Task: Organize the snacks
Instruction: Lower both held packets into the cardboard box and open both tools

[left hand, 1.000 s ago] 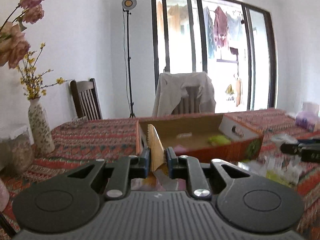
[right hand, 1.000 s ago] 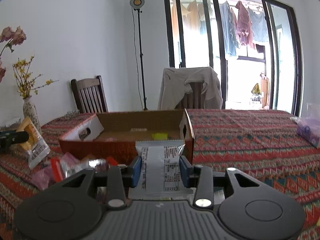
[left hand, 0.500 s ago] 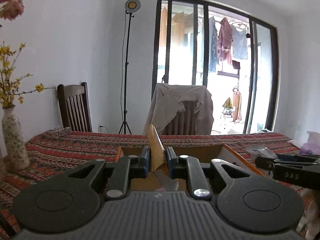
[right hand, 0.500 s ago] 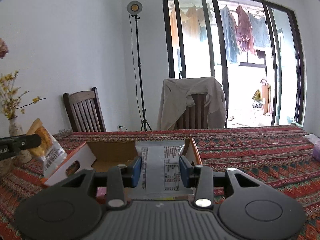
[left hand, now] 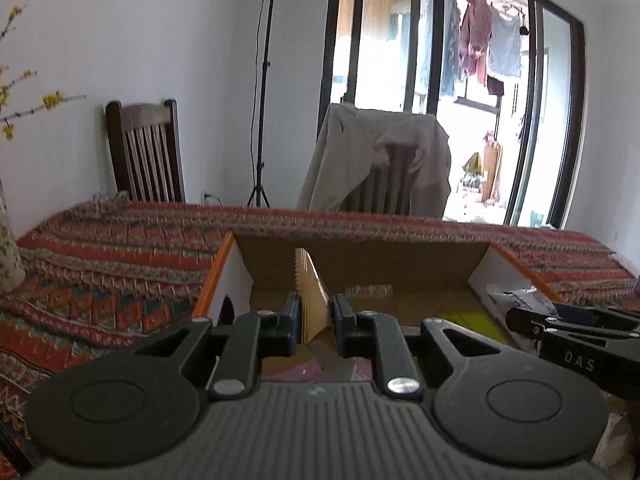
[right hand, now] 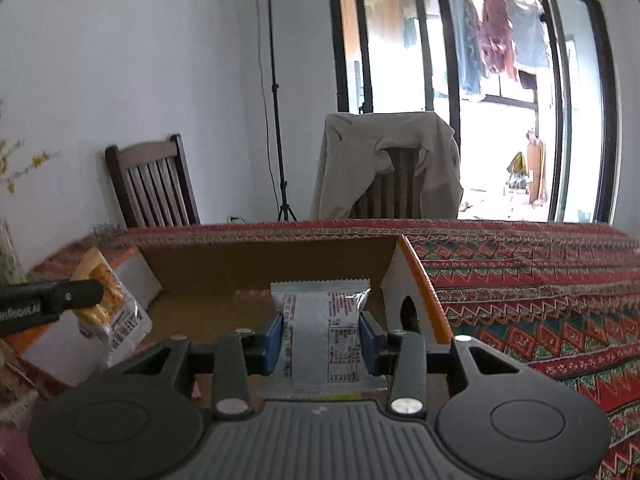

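The left tool (left hand: 314, 322) is clamped edge-on on a yellow packet (left hand: 310, 300), which stands upright between its pads over the left part of the open box (left hand: 224, 268) on the tabletop (left hand: 120, 248). The right tool (right hand: 320, 340) is clamped on a silver packet (right hand: 320, 320) held flat-faced between its blue pads over the box's right end. In the right view the yellow packet hangs from the left tool at the box's left wall.

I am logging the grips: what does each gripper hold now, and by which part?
Left gripper: yellow snack packet, pinched edge-on across its faces. Right gripper: silver snack packet, clamped by its two side edges.
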Demonstrator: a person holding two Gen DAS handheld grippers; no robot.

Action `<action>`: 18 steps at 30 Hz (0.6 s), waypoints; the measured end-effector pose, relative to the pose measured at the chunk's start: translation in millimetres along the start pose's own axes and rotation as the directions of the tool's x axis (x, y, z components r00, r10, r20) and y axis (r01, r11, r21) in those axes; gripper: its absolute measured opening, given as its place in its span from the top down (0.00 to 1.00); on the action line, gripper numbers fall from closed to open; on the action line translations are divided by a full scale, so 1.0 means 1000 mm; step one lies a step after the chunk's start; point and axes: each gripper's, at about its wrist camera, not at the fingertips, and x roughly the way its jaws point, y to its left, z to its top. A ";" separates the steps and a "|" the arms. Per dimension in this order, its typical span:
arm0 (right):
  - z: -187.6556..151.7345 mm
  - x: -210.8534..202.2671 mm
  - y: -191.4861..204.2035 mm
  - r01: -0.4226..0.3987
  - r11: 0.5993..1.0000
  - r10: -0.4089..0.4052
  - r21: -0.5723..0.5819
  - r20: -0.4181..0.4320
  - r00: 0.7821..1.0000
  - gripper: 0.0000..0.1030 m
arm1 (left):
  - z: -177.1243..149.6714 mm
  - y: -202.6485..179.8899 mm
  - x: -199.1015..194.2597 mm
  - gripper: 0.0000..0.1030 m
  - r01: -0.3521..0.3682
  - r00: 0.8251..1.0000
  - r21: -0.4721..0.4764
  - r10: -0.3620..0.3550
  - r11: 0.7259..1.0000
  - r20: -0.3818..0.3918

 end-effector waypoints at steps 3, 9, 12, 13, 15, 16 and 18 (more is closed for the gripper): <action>-0.003 0.006 0.005 -0.008 1.000 0.007 -0.021 -0.024 1.000 0.62 | -0.005 0.001 0.005 0.83 0.008 1.000 0.008 -0.008 1.000 -0.005; -0.010 0.007 0.001 -0.009 1.000 0.008 -0.009 -0.045 0.999 0.52 | -0.012 0.011 0.006 0.55 0.028 1.000 -0.042 -0.028 0.999 -0.007; -0.011 0.004 -0.003 -0.013 1.000 0.013 0.010 -0.029 0.999 0.18 | -0.013 0.015 -0.001 0.22 0.022 1.000 -0.063 -0.020 0.998 0.021; -0.011 0.002 -0.004 -0.020 1.000 0.020 0.018 -0.019 1.000 0.07 | -0.013 0.016 -0.004 0.07 0.022 0.999 -0.072 -0.019 0.997 0.038; -0.010 -0.002 -0.006 -0.033 0.999 0.033 0.034 -0.002 0.999 0.00 | -0.013 0.015 -0.012 0.00 0.005 0.997 -0.078 0.001 0.997 0.074; -0.010 -0.003 -0.007 -0.039 0.998 0.039 0.039 0.004 0.999 0.00 | -0.013 0.014 -0.015 0.00 0.003 0.996 -0.071 0.003 0.997 0.084; -0.008 -0.006 -0.009 -0.032 0.999 0.032 0.041 0.011 0.999 0.00 | -0.012 0.011 -0.019 0.00 0.003 0.995 -0.066 0.004 0.998 0.096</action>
